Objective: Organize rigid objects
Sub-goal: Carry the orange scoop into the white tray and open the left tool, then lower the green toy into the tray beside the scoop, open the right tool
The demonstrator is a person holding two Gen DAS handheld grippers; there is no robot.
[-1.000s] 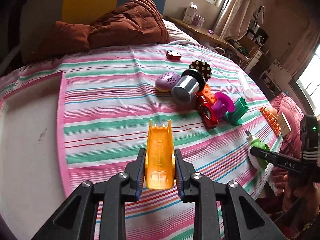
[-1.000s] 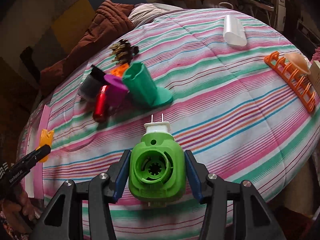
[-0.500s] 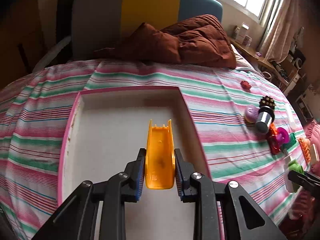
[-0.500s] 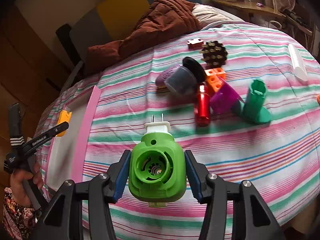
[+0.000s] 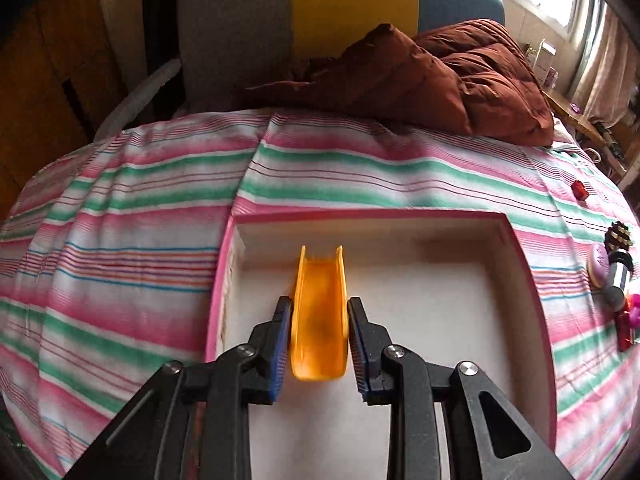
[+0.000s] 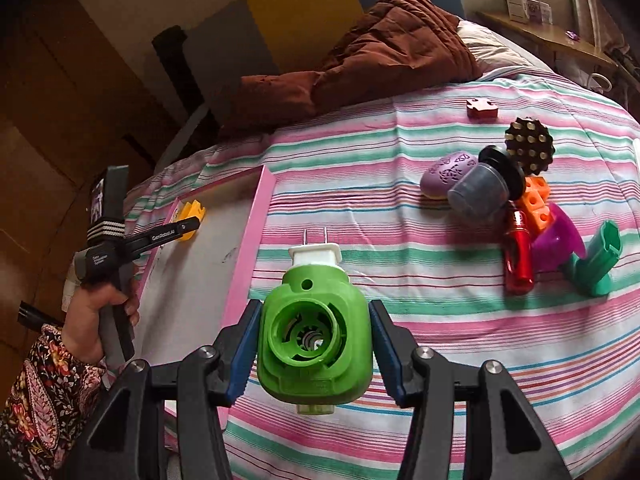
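Jaws on my left gripper (image 5: 319,334) have just been opening: the orange chute (image 5: 319,312) sits between them with a thin gap showing on each side, so I judge it released or nearly so. It lies over the white floor of the pink-rimmed tray (image 5: 516,264), near the far-left corner; I cannot tell whether it rests on the floor yet. Its long axis runs straight away from me along the jaws, open channel up, notched end toward the tray's far wall.

My right gripper (image 6: 314,354) is clamped on the green plug (image 6: 314,336), prongs pointing forward and away, held above the bed (image 6: 400,312) just beside the tray's right rim.

Progress, as I judge it: early. No other piece shows in the tray. The plug goes next, and the pile (image 6: 516,216) of toys lies well apart on the striped sheet.
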